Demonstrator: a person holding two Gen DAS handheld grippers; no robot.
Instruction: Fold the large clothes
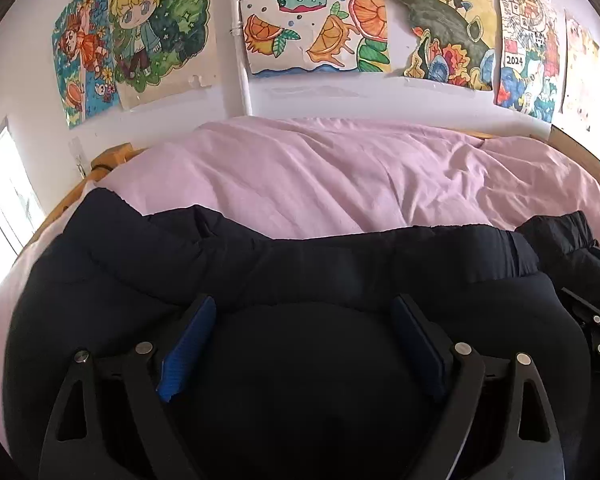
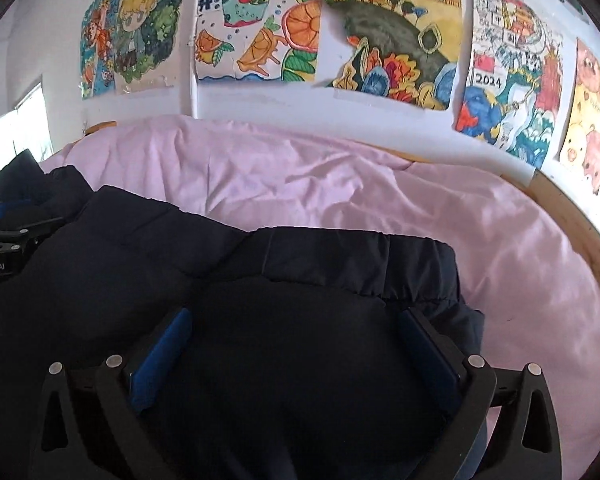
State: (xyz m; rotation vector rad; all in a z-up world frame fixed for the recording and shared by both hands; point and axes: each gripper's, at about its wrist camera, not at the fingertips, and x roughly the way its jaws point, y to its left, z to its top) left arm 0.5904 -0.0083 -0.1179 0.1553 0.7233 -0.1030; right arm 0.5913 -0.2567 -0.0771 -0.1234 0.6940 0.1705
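Note:
A dark navy padded jacket (image 1: 260, 264) lies bunched on the pink bed sheet (image 1: 320, 184). My left gripper (image 1: 304, 304) hovers low over its left part with the blue pads (image 1: 188, 344) spread wide. Fabric bulges between the pads, but they do not press on it. In the right wrist view my right gripper (image 2: 296, 314) stands open the same way over the jacket (image 2: 140, 256), just short of its gathered elastic hem (image 2: 380, 264). The right gripper's black linkage (image 1: 596, 320) shows at the right edge of the left wrist view. Nothing is held.
The pink sheet (image 2: 380, 184) covers the bed beyond and to the right of the jacket. A wooden bed frame (image 2: 580, 232) curves round the far side. The wall behind carries several coloured drawings (image 1: 312, 20) and a white pipe (image 1: 244, 80). A bright window (image 1: 4, 192) is at the left.

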